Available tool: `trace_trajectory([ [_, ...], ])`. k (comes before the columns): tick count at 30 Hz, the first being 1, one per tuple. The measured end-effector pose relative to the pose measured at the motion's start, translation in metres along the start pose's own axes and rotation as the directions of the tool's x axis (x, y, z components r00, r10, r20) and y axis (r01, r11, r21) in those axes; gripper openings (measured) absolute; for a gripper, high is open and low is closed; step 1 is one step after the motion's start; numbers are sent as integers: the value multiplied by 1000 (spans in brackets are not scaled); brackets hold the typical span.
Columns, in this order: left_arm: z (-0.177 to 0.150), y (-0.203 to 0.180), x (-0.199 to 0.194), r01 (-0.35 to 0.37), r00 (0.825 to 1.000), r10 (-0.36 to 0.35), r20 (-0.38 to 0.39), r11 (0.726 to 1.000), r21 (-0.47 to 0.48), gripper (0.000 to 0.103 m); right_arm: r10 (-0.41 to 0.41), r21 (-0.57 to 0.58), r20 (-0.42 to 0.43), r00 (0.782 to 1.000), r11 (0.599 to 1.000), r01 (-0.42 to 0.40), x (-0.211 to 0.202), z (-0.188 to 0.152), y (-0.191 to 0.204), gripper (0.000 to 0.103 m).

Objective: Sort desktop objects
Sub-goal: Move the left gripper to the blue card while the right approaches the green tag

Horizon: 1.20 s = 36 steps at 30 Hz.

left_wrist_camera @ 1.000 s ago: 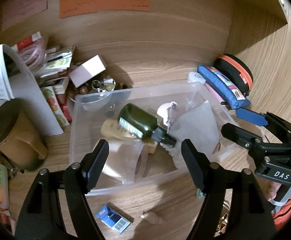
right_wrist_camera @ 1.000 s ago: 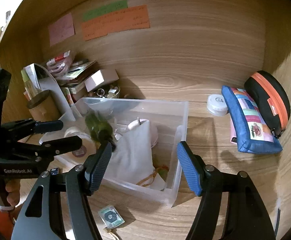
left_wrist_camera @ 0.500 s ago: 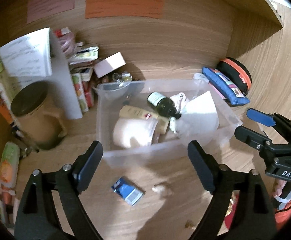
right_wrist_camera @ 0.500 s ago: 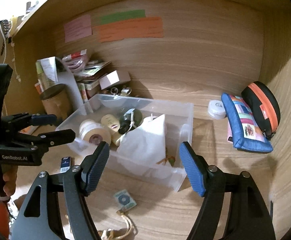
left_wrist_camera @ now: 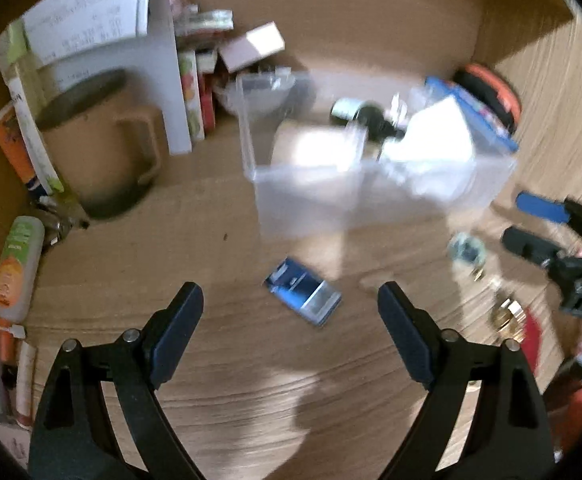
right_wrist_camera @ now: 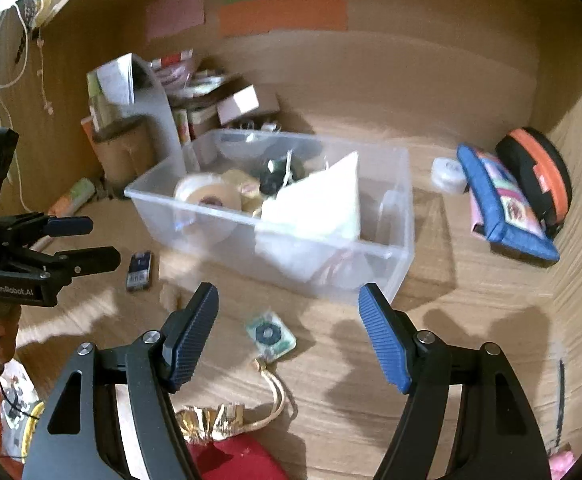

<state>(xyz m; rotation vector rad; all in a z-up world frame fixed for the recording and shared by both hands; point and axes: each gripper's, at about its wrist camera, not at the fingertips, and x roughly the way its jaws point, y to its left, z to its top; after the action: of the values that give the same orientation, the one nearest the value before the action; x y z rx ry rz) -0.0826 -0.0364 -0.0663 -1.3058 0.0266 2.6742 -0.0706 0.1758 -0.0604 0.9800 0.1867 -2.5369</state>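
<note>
Left gripper (left_wrist_camera: 290, 334) spread wide, nothing between its fingers, hanging over the wooden desk (left_wrist_camera: 251, 392) in front of the clear plastic bin (left_wrist_camera: 371, 200). Right gripper (right_wrist_camera: 288, 330) gapes just as wide, also empty. The small blue packet (left_wrist_camera: 303, 297) lies flat just in front of the bin; a little green card (right_wrist_camera: 270, 334) sits on the desk off the bin's near corner. Inside the bin: tape roll (right_wrist_camera: 207, 200), dark bottle (right_wrist_camera: 281, 172), white pouch (right_wrist_camera: 315, 204).
</note>
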Motion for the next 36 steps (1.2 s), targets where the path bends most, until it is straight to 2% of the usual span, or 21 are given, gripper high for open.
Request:
trace_trajectory([
  [4,-6,4,14,27,998,-26,-51,1000,14,89,8,-26,-49,999,1000,-9,11,-10,3,69],
  [7,-6,3,19,3,999,-1,-51,999,37,89,8,-43,-72,997,999,-11,17,-13,6,69],
  [10,-5,0,23,33,998,-30,-59,998,54,88,5,-59,-90,996,998,-10,23,-14,7,69],
  [12,-6,-2,24,47,997,-42,-64,997,65,80,7,-67,-100,995,998,-14,26,-14,7,69],
  [19,-7,-9,30,37,998,-30,-50,989,140,70,4,-113,-131,991,993,-19,35,-18,10,67],
  [23,-3,-6,32,47,998,-41,-44,988,145,64,20,-126,-147,989,991,-39,42,-18,11,55],
  [25,-2,-5,32,41,999,-36,-32,989,144,54,19,-130,-158,987,991,-40,46,-18,11,50],
  [26,-2,-4,32,32,999,-29,-28,989,144,53,22,-131,-163,986,990,-44,47,-18,11,49],
  [28,-1,-3,33,32,999,-28,-27,990,139,53,42,-125,-182,982,990,-65,51,-17,10,43],
  [35,-1,-2,34,35,999,-32,-27,990,139,52,74,-119,-187,980,988,-97,52,-14,8,41],
  [36,-1,-1,33,30,999,-26,-26,990,136,52,75,-122,-185,980,988,-99,52,-15,9,37],
])
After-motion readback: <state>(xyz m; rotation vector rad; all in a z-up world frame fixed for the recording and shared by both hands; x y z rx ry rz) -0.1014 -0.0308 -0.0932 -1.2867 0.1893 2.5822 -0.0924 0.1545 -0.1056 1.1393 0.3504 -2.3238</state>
